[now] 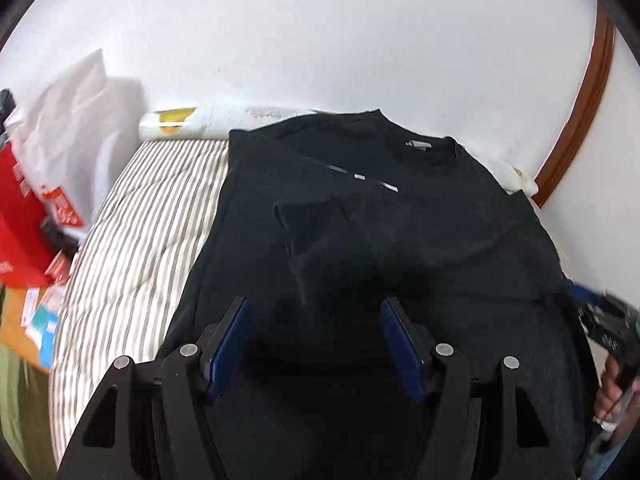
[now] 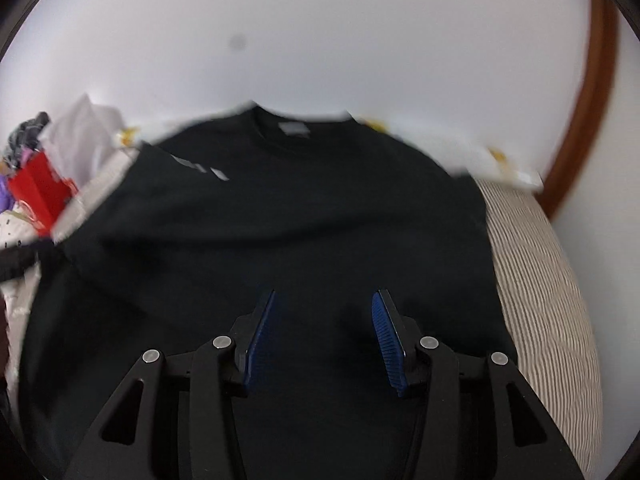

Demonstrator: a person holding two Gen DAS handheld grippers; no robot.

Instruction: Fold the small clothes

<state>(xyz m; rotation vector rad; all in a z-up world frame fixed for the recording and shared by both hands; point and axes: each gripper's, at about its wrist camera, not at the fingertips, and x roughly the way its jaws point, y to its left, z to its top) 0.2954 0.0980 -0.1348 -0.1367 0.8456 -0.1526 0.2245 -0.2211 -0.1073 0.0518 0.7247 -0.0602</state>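
A black T-shirt [image 1: 400, 232] lies spread on a striped bed cover [image 1: 132, 232], collar toward the wall, with its left sleeve folded in over the chest. My left gripper [image 1: 314, 308] hovers over the shirt's lower half, jaws open, nothing between the blue pads. In the right wrist view the same black T-shirt [image 2: 280, 220] fills the middle, blurred. My right gripper [image 2: 324, 300] is over its lower part, jaws apart and empty. The right gripper's body and a hand [image 1: 612, 392] show at the right edge of the left wrist view.
A white wall [image 1: 320, 40] runs behind the bed. White bags [image 1: 76, 120] and a red box [image 1: 20, 216] are piled at the left. A brown wooden frame [image 1: 580, 120] curves at the right. Striped cover [image 2: 540, 280] lies bare to the shirt's right.
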